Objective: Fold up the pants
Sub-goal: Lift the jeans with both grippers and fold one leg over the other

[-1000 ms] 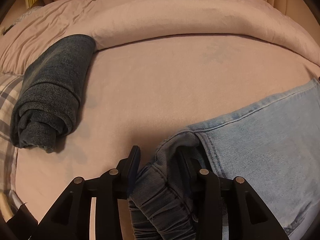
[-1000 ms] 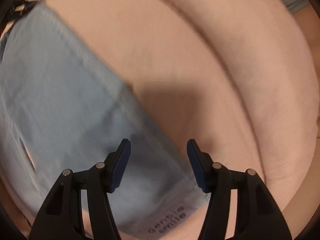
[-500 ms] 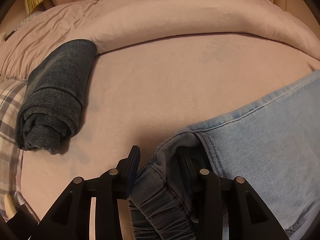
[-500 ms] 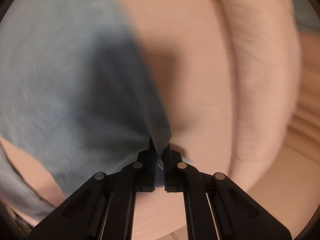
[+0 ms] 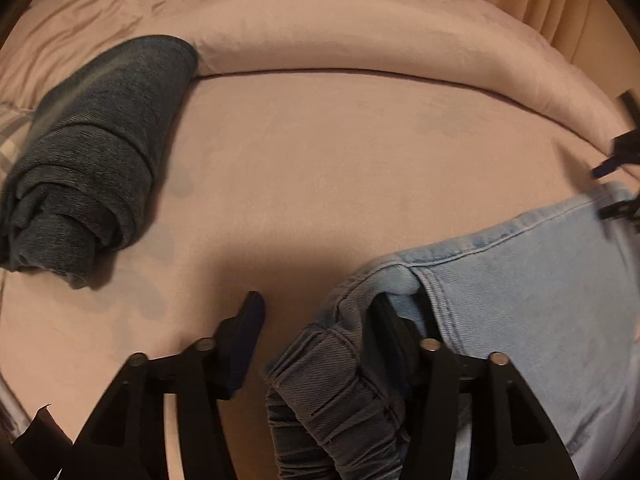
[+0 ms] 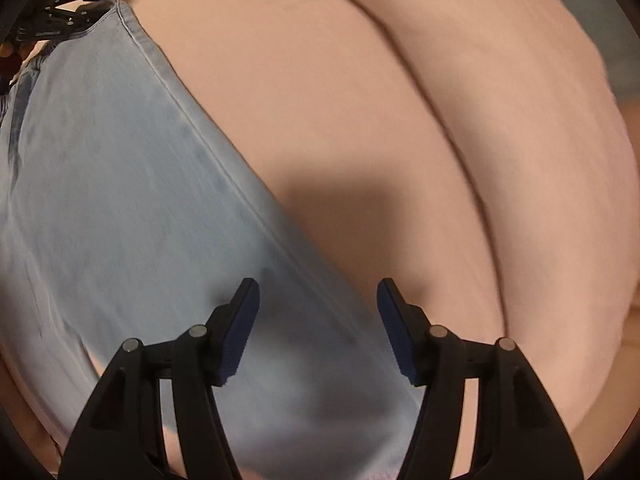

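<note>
Two pairs of pants are on the bed [image 5: 360,168] here. The light-blue jeans [image 5: 540,320] lie spread flat toward the near right part of the pink sheet, while a dark pair of jeans [image 5: 92,152], already rolled up, sits at the left side, touching the pink duvet [image 5: 360,28] bunched along the far edge.

Left hand-held gripper [image 5: 320,320]: its jaws have just been opening. The bunched elastic waistband [image 5: 340,392] of the light jeans is in the gap between them, leaning on the right finger, but the left finger stands clear of the cloth, so nothing is pinched.

Right hand-held gripper [image 6: 318,320]: points down over the leg of the light jeans [image 6: 120,220], close to the seam edge where denim meets sheet. Its jaws have just been opening too and stand wide apart, nothing clamped, the fabric lying flat underneath. That view is a bit motion-blurred.
</note>
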{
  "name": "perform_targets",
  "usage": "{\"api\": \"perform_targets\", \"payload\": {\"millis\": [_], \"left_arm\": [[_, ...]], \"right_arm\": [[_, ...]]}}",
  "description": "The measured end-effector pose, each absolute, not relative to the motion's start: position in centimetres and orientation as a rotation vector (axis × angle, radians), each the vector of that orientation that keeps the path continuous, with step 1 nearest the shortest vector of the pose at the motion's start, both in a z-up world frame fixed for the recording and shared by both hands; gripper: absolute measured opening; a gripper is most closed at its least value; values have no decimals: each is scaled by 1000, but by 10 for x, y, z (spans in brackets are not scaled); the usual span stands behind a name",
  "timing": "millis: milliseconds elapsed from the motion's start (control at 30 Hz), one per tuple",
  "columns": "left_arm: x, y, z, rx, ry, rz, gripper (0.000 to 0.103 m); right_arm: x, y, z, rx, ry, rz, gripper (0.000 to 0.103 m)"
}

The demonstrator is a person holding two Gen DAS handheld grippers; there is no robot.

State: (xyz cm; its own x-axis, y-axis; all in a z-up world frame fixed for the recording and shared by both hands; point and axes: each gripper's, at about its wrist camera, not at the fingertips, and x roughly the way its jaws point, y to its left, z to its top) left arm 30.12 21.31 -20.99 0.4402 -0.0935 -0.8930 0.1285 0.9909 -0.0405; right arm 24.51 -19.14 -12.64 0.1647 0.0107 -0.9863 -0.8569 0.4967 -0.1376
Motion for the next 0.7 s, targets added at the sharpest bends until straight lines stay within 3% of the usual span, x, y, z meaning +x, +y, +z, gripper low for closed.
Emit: {"api": "perform_targets", "payload": {"millis": [33, 133, 200, 267, 400, 700], "left_arm": [[301, 212, -209, 29, 1112, -161, 39], [298, 202, -206, 81, 1102, -191, 25], [293, 197, -203, 114, 1078, -194, 22], [287, 195, -196, 122, 1051, -188, 20], [265, 190, -165, 156, 959, -172, 20], [181, 180, -85, 338, 604, -201, 20]], "right_arm": [[246, -189, -133, -862, 1281, 734, 60], [245, -196, -140, -817, 1344, 724, 55], [253, -192, -135, -827, 1339, 736, 16], [226, -191, -136, -962, 1283, 710, 6], [178, -190, -120, -1076, 1178, 618, 5], [63, -150, 22, -919, 787, 362, 4]]}}
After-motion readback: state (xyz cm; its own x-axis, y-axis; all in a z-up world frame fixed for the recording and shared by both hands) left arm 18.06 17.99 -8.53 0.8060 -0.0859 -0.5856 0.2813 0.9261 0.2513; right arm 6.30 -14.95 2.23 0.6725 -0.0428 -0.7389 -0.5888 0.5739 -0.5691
